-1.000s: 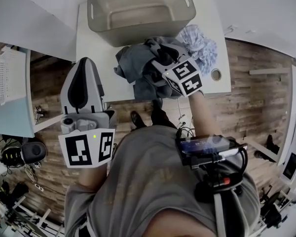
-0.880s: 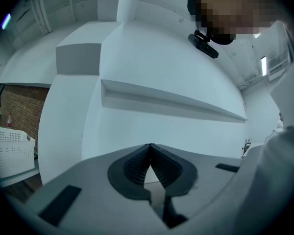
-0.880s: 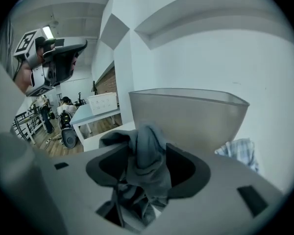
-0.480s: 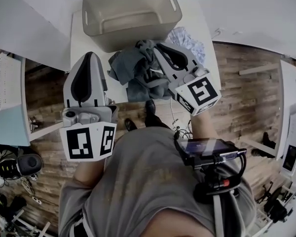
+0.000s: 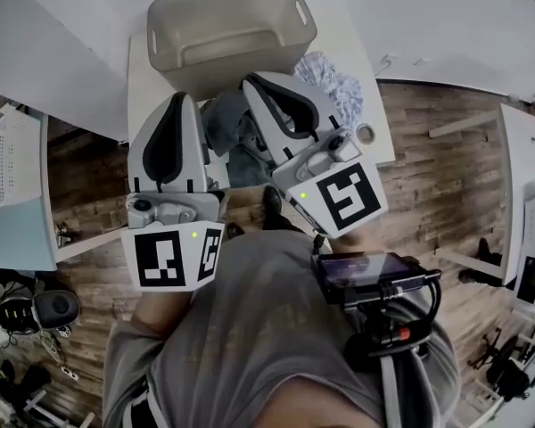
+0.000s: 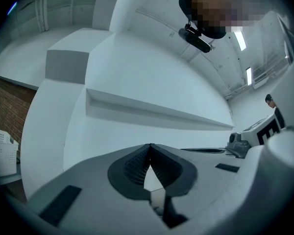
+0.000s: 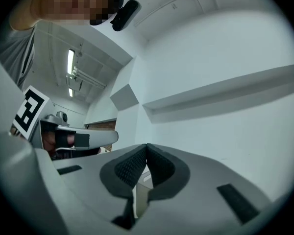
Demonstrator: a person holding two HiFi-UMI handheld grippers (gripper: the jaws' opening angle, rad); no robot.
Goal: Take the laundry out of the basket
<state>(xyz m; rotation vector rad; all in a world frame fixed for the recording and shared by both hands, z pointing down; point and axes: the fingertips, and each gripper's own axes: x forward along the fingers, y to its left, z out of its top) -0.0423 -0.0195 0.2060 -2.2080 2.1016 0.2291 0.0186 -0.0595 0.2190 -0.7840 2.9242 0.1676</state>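
Note:
The grey basket [image 5: 223, 12] stands at the back of the white table [image 5: 152, 78], and no laundry shows inside it. A heap of grey clothes [image 5: 229, 130] lies on the table in front of it, partly hidden by both grippers. A blue-and-white patterned cloth [image 5: 332, 74] lies to the heap's right. My left gripper [image 5: 176, 98] and right gripper [image 5: 250, 80] are held up side by side above the heap. Both point at the white wall and ceiling. The left gripper [image 6: 149, 146] is shut on nothing, and so is the right gripper [image 7: 147, 146].
A small tape roll [image 5: 366, 133] sits at the table's right front corner. A white perforated basket [image 5: 4, 150] rests on a pale surface to the left. Wooden floor [image 5: 437, 194] surrounds the table, with shoes [image 5: 36, 306] at lower left.
My right gripper has lifted off the grey clothes and tilted upward, its jaws coming together empty. The left gripper has risen and moved in beside it.

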